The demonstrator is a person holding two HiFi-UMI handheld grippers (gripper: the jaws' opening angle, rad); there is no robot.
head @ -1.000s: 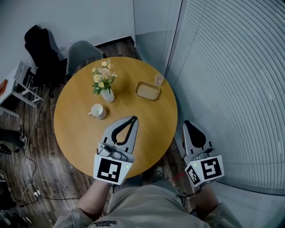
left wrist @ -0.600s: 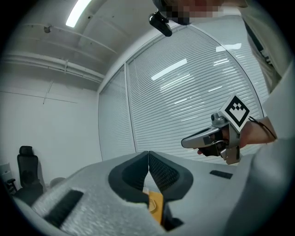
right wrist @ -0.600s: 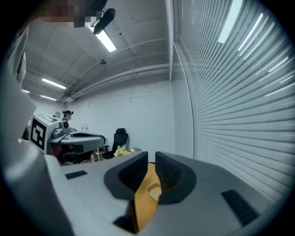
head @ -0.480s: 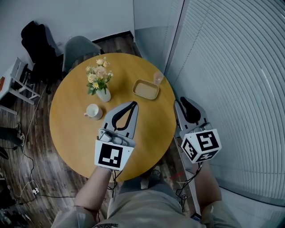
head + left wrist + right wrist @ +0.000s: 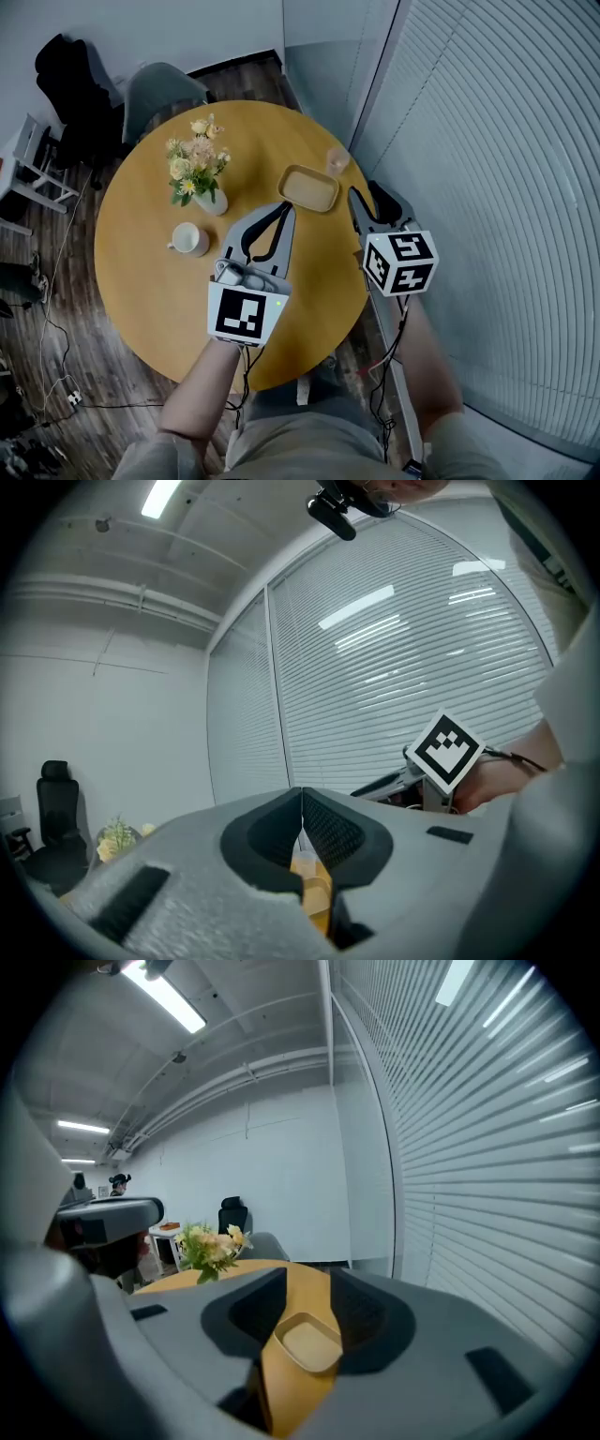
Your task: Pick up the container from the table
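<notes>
Tan, shallow and round-cornered: the container (image 5: pixel 310 188), flat on the round wooden table (image 5: pixel 150 281), toward its far right edge, with a small clear cup (image 5: pixel 337 160) just beyond. Further left, a vase of flowers (image 5: pixel 195 178) and a white mug (image 5: pixel 190 239), both well apart from it. Right gripper (image 5: pixel 367 195) at the table's right rim, jaws spread wide after just opening, nothing pressed between the pads. In the right gripper view, container (image 5: pixel 305 1342) framed in the gap, ahead of the tips, pads not on it. Left gripper (image 5: pixel 284 208) over the tabletop, jaws together at the tips and empty, just beside the container's near left corner. In the left gripper view, a sliver of tan behind those closed tips, and the right gripper's marker cube (image 5: pixel 447 750) off to the right, in front of the window blinds (image 5: pixel 497 187).
</notes>
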